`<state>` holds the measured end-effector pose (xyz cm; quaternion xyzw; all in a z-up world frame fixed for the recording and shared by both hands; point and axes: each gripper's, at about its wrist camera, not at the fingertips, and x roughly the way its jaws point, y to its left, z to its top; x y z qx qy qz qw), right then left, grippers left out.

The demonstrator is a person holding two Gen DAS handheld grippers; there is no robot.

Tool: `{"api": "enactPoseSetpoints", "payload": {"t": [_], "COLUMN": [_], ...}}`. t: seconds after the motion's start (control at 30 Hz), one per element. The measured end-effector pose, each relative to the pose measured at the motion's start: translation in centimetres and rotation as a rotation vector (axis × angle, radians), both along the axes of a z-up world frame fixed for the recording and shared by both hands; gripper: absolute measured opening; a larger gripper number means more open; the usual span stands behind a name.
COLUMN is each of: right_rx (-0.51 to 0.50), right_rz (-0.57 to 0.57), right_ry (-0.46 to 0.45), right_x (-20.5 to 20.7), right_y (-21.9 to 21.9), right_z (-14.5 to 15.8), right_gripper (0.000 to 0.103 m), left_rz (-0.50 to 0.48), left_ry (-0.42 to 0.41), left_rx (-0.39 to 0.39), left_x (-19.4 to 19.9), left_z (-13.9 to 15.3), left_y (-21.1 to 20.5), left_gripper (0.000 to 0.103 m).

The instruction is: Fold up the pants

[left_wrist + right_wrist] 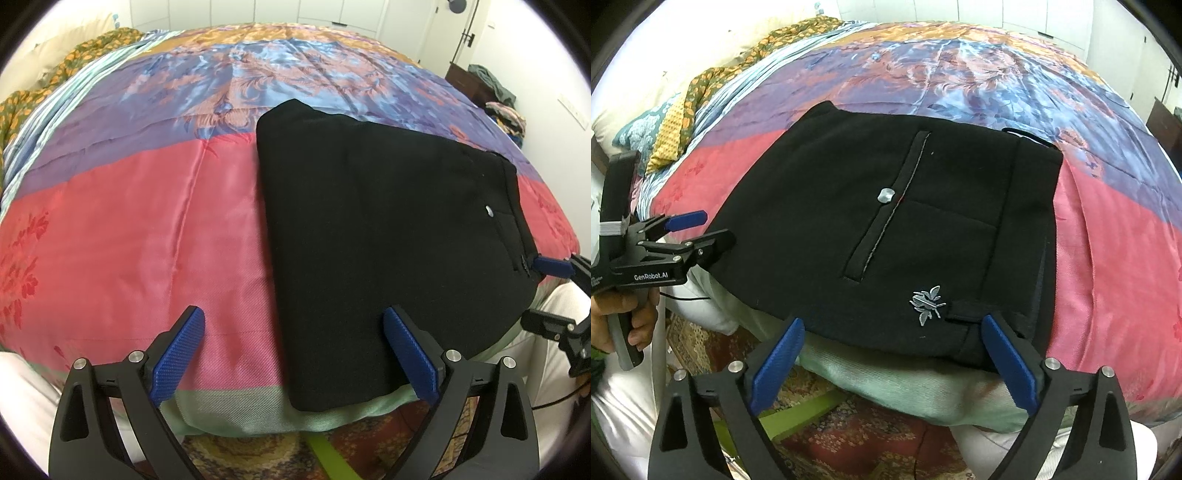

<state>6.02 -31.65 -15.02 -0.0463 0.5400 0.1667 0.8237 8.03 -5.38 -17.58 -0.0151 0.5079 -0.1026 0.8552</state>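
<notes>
The black pants (369, 221) lie folded into a compact stack at the near edge of the bed, button and back pocket up (812, 221). My left gripper (295, 321) is open and hovers over the stack's left front corner, one finger above the cloth and the other above the bedspread. My right gripper (894, 325) is open wide above the stack's near edge by the waistband, with nothing pinched between its fingers. Each gripper shows in the other's view: the right gripper (546, 291) at the stack's right side, the left gripper (709, 227) at its left side, held by a hand (613, 321).
A shiny pink, purple and blue bedspread (147, 240) covers the bed, with a green hem at the near edge. A floral blanket (74, 55) and pillows lie at the back left. A pile of clothes (506, 110) sits beyond the bed's right side. A patterned carpet (868, 443) lies below.
</notes>
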Motion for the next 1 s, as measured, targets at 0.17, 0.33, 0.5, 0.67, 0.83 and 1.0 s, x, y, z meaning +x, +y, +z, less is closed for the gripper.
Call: {"api": "enactPoseSetpoints", "payload": {"t": [0.17, 0.33, 0.5, 0.67, 0.83, 1.0], "right_rx": [-0.020, -0.003, -0.010, -0.009, -0.011, -0.012], "right_rz": [0.018, 0.014, 0.016, 0.016, 0.016, 0.017], "right_ry": [0.008, 0.012, 0.011, 0.011, 0.010, 0.010], "right_x": [0.01, 0.17, 0.22, 0.18, 0.18, 0.18], "right_y": [0.31, -0.05, -0.04, 0.03, 0.06, 0.05], "right_z": [-0.32, -0.31, -0.33, -0.34, -0.34, -0.36], "right_gripper": [0.103, 0.103, 0.103, 0.103, 0.103, 0.103], "left_rz": [0.001, 0.004, 0.007, 0.012, 0.011, 0.013], "left_ry": [0.001, 0.002, 0.004, 0.007, 0.007, 0.009], "left_rx": [-0.004, -0.008, -0.009, -0.011, -0.012, -0.014], "left_x": [-0.06, -0.10, -0.03, -0.02, 0.01, -0.03], "left_z": [-0.07, -0.10, -0.13, -0.19, -0.21, -0.24], "left_y": [0.08, 0.12, 0.18, 0.28, 0.28, 0.32], "left_gripper": [0.098, 0.099, 0.100, 0.101, 0.101, 0.101]}}
